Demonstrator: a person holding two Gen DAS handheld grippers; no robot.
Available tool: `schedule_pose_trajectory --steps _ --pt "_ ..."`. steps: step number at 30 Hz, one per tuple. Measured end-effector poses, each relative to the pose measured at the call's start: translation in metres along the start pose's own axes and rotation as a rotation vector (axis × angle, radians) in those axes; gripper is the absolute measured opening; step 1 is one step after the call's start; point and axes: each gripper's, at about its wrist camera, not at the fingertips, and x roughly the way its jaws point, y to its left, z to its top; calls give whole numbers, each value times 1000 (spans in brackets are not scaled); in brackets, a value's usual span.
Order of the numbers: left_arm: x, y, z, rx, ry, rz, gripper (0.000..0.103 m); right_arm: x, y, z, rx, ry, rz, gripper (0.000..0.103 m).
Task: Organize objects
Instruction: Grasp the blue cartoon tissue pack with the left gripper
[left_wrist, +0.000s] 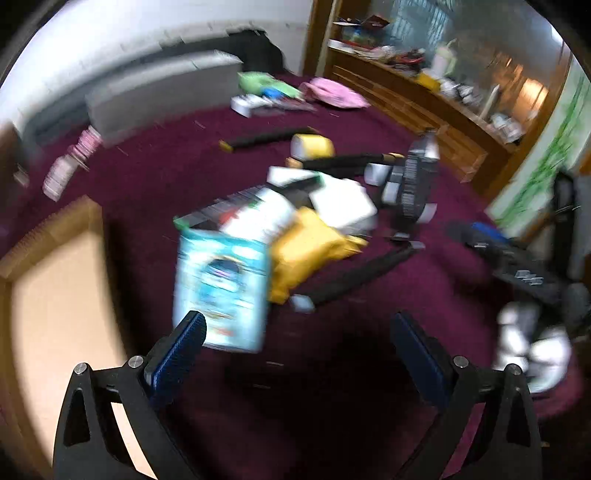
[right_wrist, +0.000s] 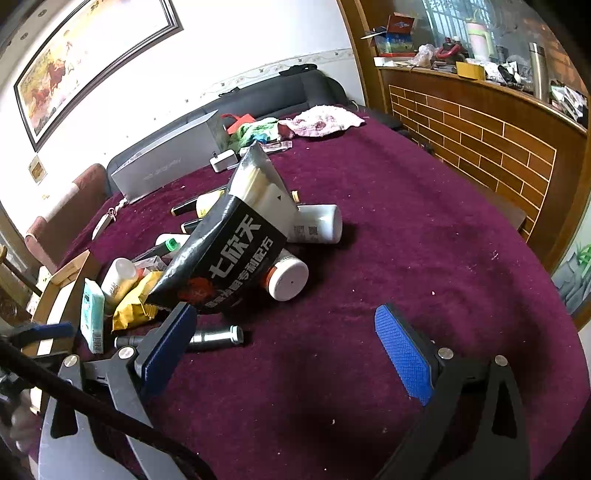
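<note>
A heap of objects lies on a maroon tablecloth (right_wrist: 424, 258). In the right wrist view a black-and-silver pouch (right_wrist: 229, 254) leans on white bottles (right_wrist: 288, 278), with a yellow packet (right_wrist: 135, 306), a teal pack (right_wrist: 92, 314) and a metal cylinder (right_wrist: 214, 338) near it. My right gripper (right_wrist: 288, 343) is open and empty, just in front of the heap. In the blurred left wrist view my left gripper (left_wrist: 295, 343) is open and empty above the cloth, close to a light blue pack (left_wrist: 221, 291) beside a yellow packet (left_wrist: 306, 251).
An open cardboard box (left_wrist: 55, 280) stands at the left; it also shows in the right wrist view (right_wrist: 62, 295). A silver box (right_wrist: 166, 162) and crumpled cloths (right_wrist: 321, 120) lie at the far side. A wooden counter (right_wrist: 480, 122) with clutter runs along the right.
</note>
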Motion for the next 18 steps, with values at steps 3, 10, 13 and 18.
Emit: schedule_pose_trajectory --steps 3,10,13,18 --pt "4 4 5 36 -21 160 98 1 4 -1 -19 2 -9 98" --pt "47 10 13 75 70 288 98 2 1 -1 -7 7 -15 98" --pt "50 5 14 62 75 286 98 3 2 -1 -10 9 -15 98" --pt "53 4 15 17 84 285 97 5 2 -1 -6 15 -15 98"
